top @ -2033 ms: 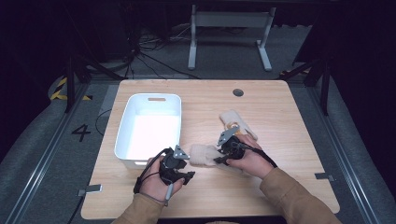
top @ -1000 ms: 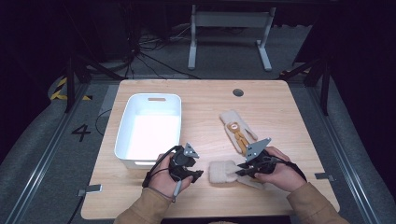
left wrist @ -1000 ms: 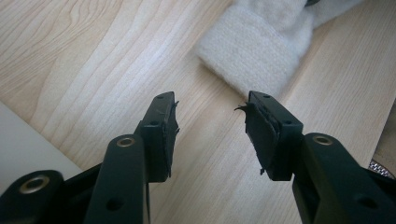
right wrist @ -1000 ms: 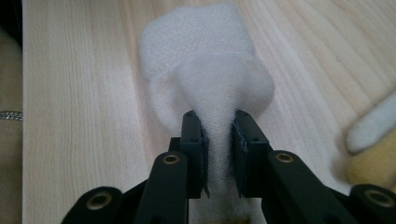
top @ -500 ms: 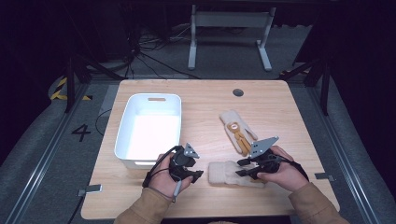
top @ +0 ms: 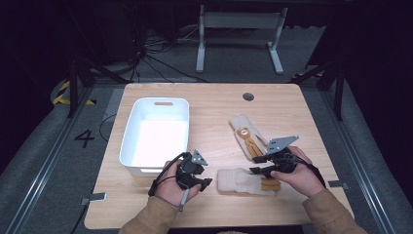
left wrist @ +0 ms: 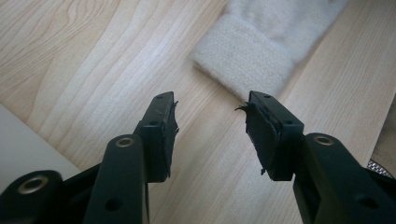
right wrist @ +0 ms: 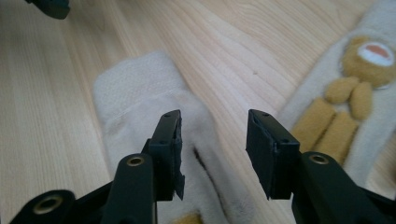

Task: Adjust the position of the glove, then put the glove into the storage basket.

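A cream sock [top: 241,181] lies flat near the table's front edge, its cuff pointing left. My right gripper [top: 256,165] hovers over its right end; its jaws have just been opening and stand open [right wrist: 212,135], with the sock [right wrist: 140,93] beneath them and no pad pressing on it. My left gripper [top: 206,183] rests just left of the cuff, open [left wrist: 210,121] with bare wood between its jaws and the cuff [left wrist: 252,60] a little ahead. A second cream sock [top: 248,136] with a brown bear lies farther back, seen at right [right wrist: 355,93] in the right gripper view.
A white plastic bin [top: 129,139], empty, stands on the table's left half, its near corner close to my left hand. A round cable hole [top: 249,96] sits near the far edge. Bare wood stretches along the far side and right side.
My right gripper's jaws have spread and let go of the front sock, which now lies still on the table. The left gripper has stayed where it was.
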{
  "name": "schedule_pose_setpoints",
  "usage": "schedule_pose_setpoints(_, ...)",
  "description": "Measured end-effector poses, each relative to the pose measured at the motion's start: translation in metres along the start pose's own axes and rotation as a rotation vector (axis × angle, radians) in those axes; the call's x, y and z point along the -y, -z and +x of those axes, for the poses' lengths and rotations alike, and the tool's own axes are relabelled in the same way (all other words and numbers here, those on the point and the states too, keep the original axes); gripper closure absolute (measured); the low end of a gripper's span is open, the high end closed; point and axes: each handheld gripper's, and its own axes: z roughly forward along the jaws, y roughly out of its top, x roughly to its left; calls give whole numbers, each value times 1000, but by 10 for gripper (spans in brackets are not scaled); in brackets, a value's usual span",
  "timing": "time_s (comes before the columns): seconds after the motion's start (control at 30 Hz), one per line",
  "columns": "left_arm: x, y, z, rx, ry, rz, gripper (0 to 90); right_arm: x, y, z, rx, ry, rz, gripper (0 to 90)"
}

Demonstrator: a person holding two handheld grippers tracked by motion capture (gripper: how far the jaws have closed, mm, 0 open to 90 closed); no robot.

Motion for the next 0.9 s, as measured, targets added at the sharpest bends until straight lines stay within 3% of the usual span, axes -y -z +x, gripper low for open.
schedule_pose_setpoints(0.5, 1, 3, 1, 1, 7, -5, 535, -22, 8, -18, 100, -79, -10, 571)
schedule_pose_setpoints(0.57, 2, 3, 1, 0, 10, -7, 535, -27, 7, -25, 120, -102, -18, 570)
schedule_pose_setpoints(0.7, 2, 4, 2, 3, 8, -6, 534, -31, 4, -33, 137, -98, -19, 565)
schedule_pose_setpoints(0.9, 5, 5, 2, -3, 13, -12, 533, -34, -8, -53, 186, -137, 9, 571)
